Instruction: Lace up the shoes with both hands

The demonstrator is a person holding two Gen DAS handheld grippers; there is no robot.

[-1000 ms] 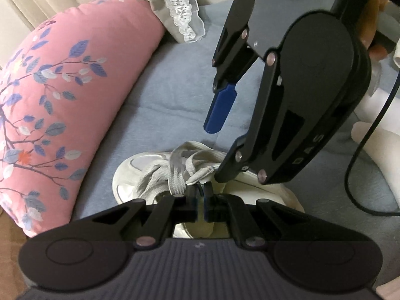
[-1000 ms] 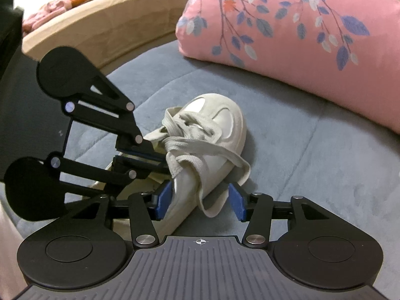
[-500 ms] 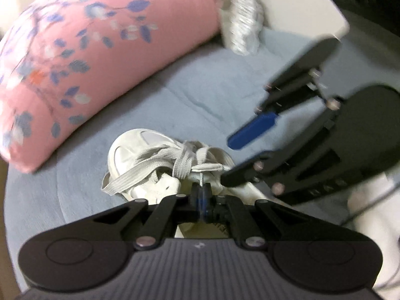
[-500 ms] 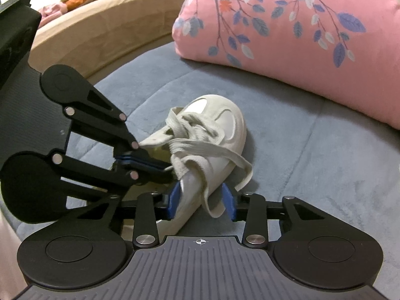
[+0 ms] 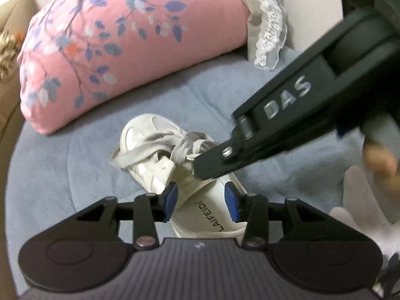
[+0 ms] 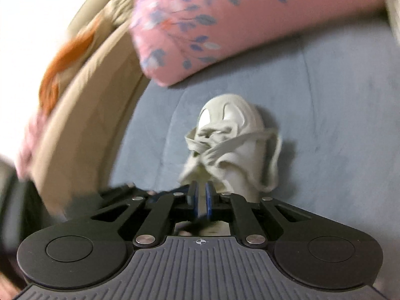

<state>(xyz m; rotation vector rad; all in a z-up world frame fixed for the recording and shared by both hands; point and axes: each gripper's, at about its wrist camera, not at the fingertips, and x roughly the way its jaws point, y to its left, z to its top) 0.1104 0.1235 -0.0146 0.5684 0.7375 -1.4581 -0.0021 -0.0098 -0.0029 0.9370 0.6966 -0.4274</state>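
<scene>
Mid-lacing: right tongs pinching at the lace, left tongs let go and waiting

White shoe [image 5: 160,160] lying toe-away near the middle of the blue-grey cushion [image 5: 75,170], just below the pink floral pillow [image 5: 112,50] at the back edge. Left tongs [image 5: 201,201] spread wide, blue pads either side of the heel end, gripping nothing. Right tongs [image 6: 200,195] squeezed nearly closed right at the tongue end, looks like on a bit of grey lace [image 6: 225,147], though too blurry to swear by. Laces crossed loosely over the tongue, one loop [image 6: 272,165] flopped off the side. Looks like the tightening/crossing step. Next up, probably: grab the free loop with the left tongs and pull both sides apart evenly, without dragging the shoe.
</scene>
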